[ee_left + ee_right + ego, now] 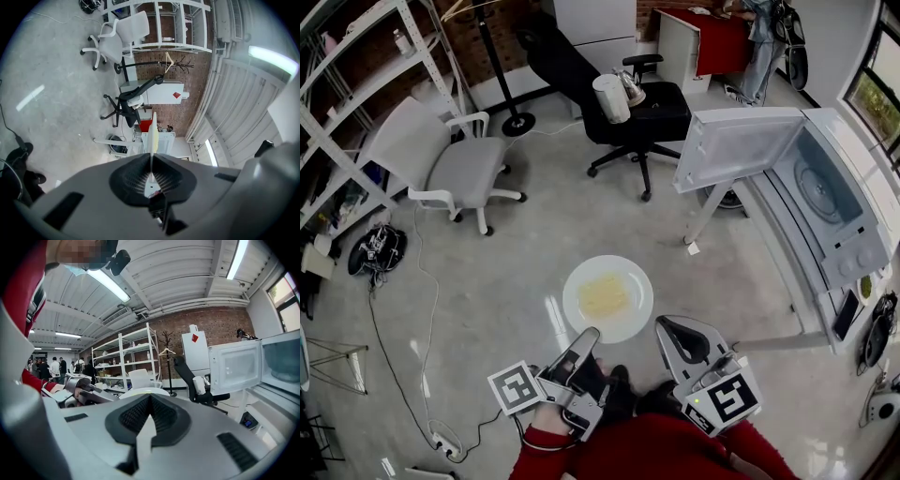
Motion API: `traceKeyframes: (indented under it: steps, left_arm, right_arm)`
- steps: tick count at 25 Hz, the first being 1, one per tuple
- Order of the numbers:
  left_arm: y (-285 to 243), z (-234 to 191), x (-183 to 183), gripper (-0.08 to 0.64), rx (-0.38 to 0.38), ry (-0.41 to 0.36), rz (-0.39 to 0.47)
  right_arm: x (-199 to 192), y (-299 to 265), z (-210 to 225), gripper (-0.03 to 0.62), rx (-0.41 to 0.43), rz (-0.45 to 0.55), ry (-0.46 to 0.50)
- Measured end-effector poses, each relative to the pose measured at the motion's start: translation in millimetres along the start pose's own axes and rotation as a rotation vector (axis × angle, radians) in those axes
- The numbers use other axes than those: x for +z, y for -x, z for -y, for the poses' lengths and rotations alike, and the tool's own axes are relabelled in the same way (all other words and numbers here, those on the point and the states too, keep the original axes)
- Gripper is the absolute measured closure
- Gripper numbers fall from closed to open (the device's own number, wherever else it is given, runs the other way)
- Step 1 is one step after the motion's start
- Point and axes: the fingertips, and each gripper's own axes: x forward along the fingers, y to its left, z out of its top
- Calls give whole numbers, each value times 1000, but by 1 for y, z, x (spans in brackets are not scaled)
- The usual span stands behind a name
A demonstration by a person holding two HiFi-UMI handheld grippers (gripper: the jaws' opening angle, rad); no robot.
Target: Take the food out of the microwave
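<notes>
Firmly, my left gripper [589,337] clamps the plate [634,277] of food [605,297] at its near rim; my right gripper [673,333], clenched empty, sits just right, microwave [825,202] open beyond.

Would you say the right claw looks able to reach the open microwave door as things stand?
Probably yes: the right claw carries nothing, and nothing stands between it and the open microwave door; the plate is held by the left claw alone.
</notes>
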Motion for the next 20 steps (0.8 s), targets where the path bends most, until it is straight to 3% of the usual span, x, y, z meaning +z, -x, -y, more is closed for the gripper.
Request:
traceKeyframes:
  steps: [20]
  left_arm:
    - [8,-3,5,540,-3,6,-3]
  right_arm:
    - [-7,-7,-16,583,31,-31,16]
